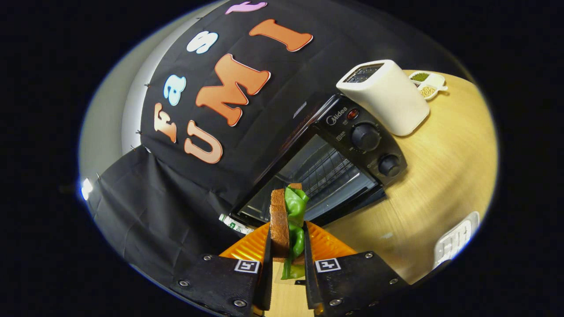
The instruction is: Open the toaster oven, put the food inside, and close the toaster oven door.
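Between my fingers I hold the sandwich, bread with a green leaf filling, and my gripper is clamped on it from both sides. It stands on edge, just short of the oven. The oven's door is already down and the rack inside lies bare, so I judge the opening done; the food is lifted but not yet inside, and loading and closing the door are left. On the oven's front panel sit two knobs, on the side away from the booth wall. Beyond the oven, touching or nearly touching it, lies a white toaster on its side. Past that, farther from the oven, a small divided dish holds green bits in one compartment and pale ones in the other.
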